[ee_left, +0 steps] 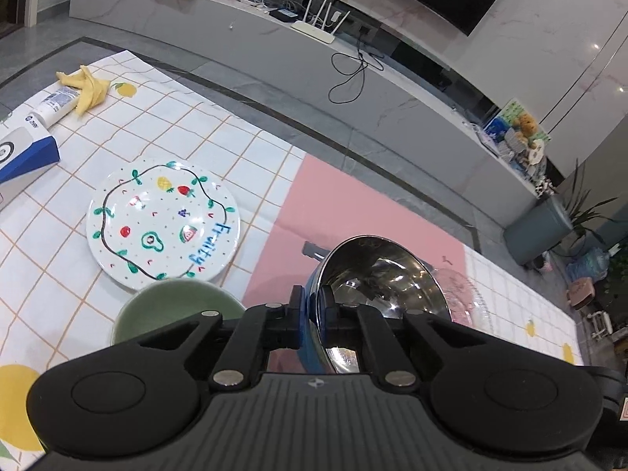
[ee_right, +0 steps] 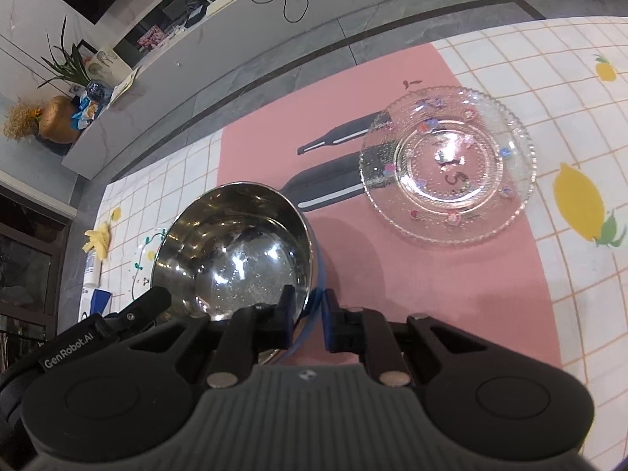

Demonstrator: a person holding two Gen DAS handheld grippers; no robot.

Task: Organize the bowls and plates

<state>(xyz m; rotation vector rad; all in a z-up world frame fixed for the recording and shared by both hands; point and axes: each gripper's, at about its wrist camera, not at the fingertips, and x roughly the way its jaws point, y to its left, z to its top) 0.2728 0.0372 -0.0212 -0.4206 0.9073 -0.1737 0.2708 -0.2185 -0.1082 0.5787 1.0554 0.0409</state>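
A steel bowl [ee_left: 376, 274] with a blue outer wall hangs tilted over the pink strip of the tablecloth. My left gripper [ee_left: 313, 306] is shut on its near rim. From the opposite side, my right gripper [ee_right: 310, 308] is shut on the rim of the same steel bowl [ee_right: 235, 243], one finger inside and one outside. The left gripper's body [ee_right: 129, 314] shows at the bowl's left edge. A white fruit-painted plate [ee_left: 163, 223] lies flat to the left, with a green bowl [ee_left: 176, 306] just in front of it. A clear glass plate [ee_right: 447, 165] lies to the right on the pink strip.
A blue-and-white box [ee_left: 23, 153], a white tube [ee_left: 55, 106] and a yellow cloth [ee_left: 88, 86] sit at the far left of the table. The table's far edge [ee_left: 274, 133] drops to a grey floor, with a low cabinet [ee_left: 274, 39] beyond.
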